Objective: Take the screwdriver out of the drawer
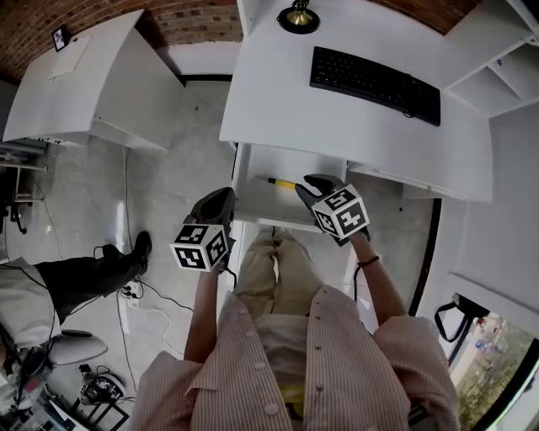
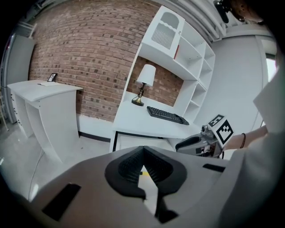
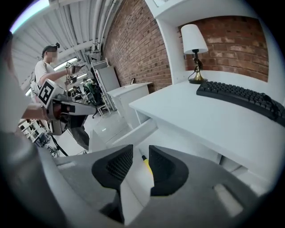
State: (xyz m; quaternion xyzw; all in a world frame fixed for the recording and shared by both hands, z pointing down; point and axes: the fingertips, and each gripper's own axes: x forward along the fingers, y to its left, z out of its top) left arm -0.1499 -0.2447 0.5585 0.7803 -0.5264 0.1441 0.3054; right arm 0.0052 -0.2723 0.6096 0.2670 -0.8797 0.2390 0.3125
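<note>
Under the white desk (image 1: 337, 118) the drawer (image 1: 253, 206) stands pulled out. A screwdriver (image 1: 280, 182) with a yellow handle lies on its floor near the back. My right gripper (image 1: 310, 185) hovers over the drawer, just right of the screwdriver, open with a narrow gap. In the right gripper view the screwdriver (image 3: 146, 164) shows through the gap between the jaws of that gripper (image 3: 140, 149), below them and not touched. My left gripper (image 1: 221, 197) hangs outside the drawer's left side, shut (image 2: 142, 150) with nothing in it.
A black keyboard (image 1: 375, 82) and a lamp base (image 1: 298, 17) sit on the desk. White shelves (image 1: 497, 76) rise at the right. A second white table (image 1: 84, 80) stands at the left. Another person's leg and shoe (image 1: 109, 263) and floor cables (image 1: 147, 299) lie at lower left.
</note>
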